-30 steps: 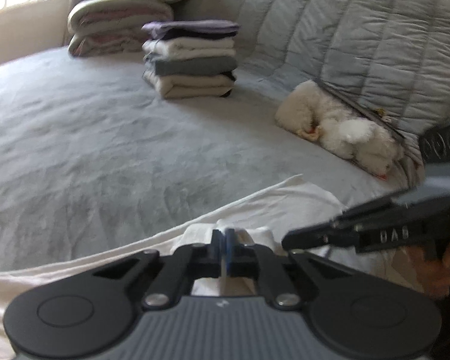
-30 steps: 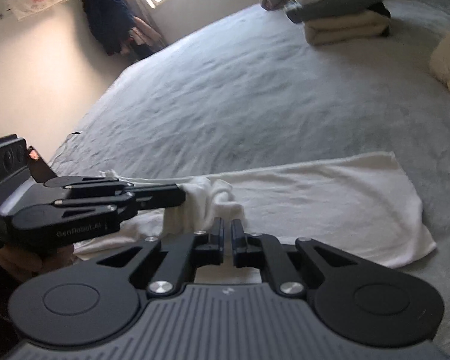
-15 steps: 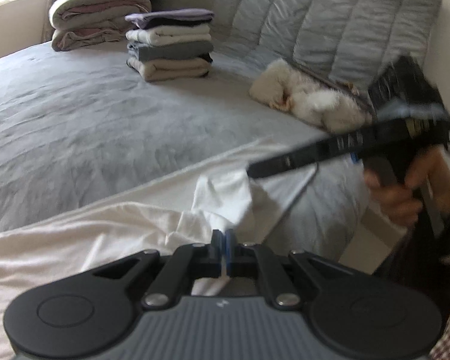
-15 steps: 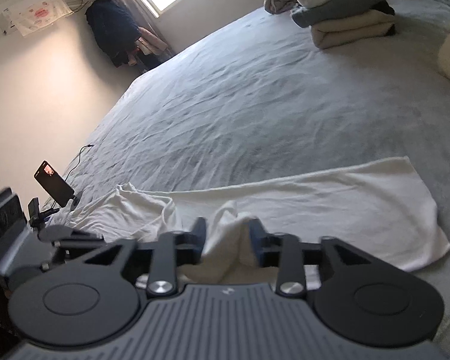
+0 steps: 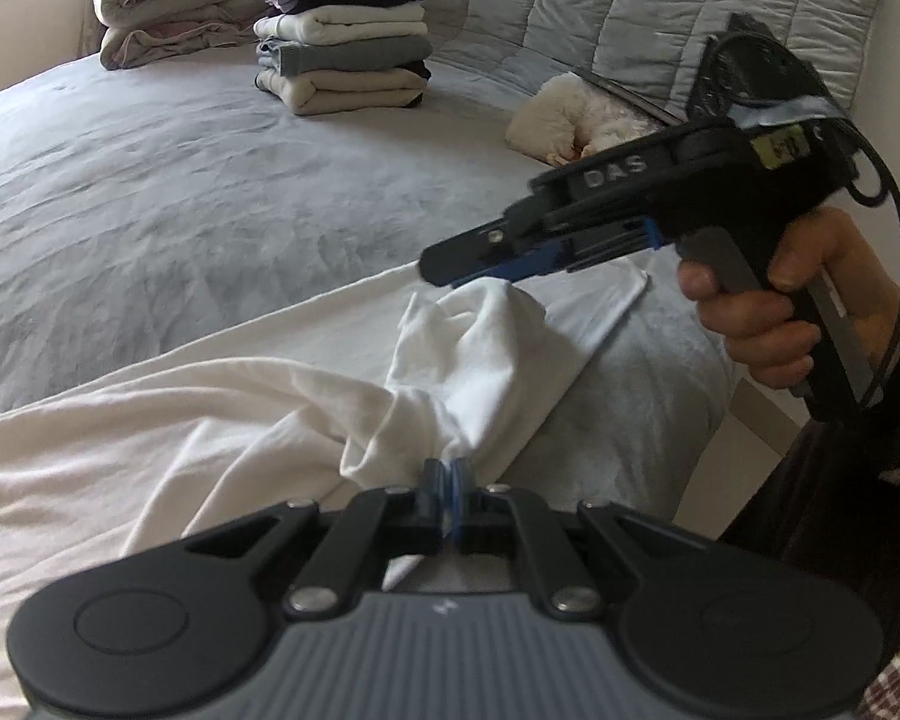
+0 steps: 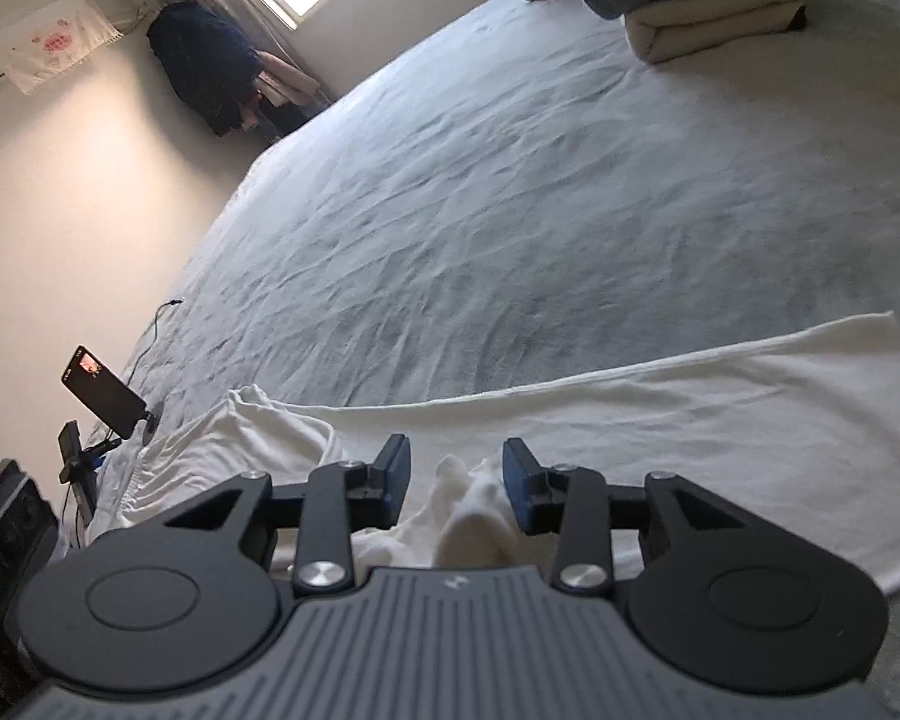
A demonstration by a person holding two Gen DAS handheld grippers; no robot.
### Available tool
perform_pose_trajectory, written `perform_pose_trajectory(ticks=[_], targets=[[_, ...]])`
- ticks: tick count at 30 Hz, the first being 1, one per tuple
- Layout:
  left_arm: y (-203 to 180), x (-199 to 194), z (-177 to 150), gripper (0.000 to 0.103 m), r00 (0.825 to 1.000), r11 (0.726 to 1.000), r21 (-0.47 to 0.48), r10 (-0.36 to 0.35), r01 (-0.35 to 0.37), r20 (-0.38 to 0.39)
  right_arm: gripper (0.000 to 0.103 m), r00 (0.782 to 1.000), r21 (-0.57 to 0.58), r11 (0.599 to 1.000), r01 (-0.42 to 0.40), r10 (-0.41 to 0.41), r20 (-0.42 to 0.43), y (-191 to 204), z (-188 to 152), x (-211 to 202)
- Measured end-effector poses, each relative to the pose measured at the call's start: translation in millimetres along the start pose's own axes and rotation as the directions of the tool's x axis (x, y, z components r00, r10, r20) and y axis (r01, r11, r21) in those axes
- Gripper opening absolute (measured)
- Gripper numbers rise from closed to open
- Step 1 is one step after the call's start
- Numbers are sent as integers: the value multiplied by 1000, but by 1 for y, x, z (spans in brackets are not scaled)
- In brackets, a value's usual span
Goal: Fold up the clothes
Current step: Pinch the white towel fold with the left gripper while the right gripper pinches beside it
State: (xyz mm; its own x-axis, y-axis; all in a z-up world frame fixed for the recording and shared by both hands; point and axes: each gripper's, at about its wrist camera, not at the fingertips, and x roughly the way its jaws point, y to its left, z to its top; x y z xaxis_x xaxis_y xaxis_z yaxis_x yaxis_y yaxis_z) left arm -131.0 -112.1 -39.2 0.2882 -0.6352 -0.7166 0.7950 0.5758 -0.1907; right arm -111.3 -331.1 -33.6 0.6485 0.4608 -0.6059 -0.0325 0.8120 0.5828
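A long white garment lies spread along the near side of the grey bed. My left gripper is shut on a bunched fold of it, and the cloth rises from the jaws in a wrinkled peak. A hand holds my right gripper just above that peak. In the right wrist view my right gripper stands open. A raised bunch of the white garment sits between the blue pads without touching them. The rest of the garment lies flat to the right.
A stack of folded clothes and rolled bedding sit at the far end by the quilted headboard. A white plush toy lies near it. A phone on a stand is at the bed's left edge. Dark clothes hang by the window.
My right gripper has gone from shut to open and now straddles a bunch of cloth. The left gripper stayed shut on the garment and drew it toward the bed's edge.
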Motion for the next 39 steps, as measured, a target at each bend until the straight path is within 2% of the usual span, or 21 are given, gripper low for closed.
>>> perform_pose_trajectory(ticks=[2,3,4,5,8,13,19,23,28,32,37,39], targets=[[1,0,0,2,1000,1000,-5,1,-1,1,37,1000,-11,1000,6,-7,-23,3,0,8],[1,0,1,2,1000,1000,-8,1,-1,3,28,999,-22,1000,11,-12,-35,5,-1,12],[2,0,1,2,1000,1000,-10,1,-1,5,11,999,-37,999,24,-26,-45,7,-2,15],[2,-1,2,2,1000,1000,-13,1,0,6,8,998,-49,998,41,-43,-48,8,-3,17],[2,-2,4,2,1000,1000,-9,-6,6,13,7,998,-36,997,64,-65,-13,5,-2,12],[1,-2,18,2,998,1000,-11,-4,5,61,5,987,13,998,60,-61,152,0,10,-18],[3,-3,42,2,989,999,-50,-5,13,150,5,930,-1,999,50,-46,365,3,13,-51],[2,-1,49,6,986,997,-63,-42,53,159,5,903,2,999,55,-50,427,-3,6,-66],[-5,7,51,28,987,997,-37,-62,68,148,5,912,-6,995,95,-85,400,-20,-17,-78],[-13,19,53,28,989,997,-10,-70,72,129,5,929,-25,989,147,-129,346,-31,-37,-84],[-27,34,59,32,991,997,17,-76,75,109,5,957,-63,967,247,-233,171,-38,-54,-83],[-33,40,61,32,992,997,30,-73,70,99,6,962,-81,966,245,-232,144,-39,-56,-86]])
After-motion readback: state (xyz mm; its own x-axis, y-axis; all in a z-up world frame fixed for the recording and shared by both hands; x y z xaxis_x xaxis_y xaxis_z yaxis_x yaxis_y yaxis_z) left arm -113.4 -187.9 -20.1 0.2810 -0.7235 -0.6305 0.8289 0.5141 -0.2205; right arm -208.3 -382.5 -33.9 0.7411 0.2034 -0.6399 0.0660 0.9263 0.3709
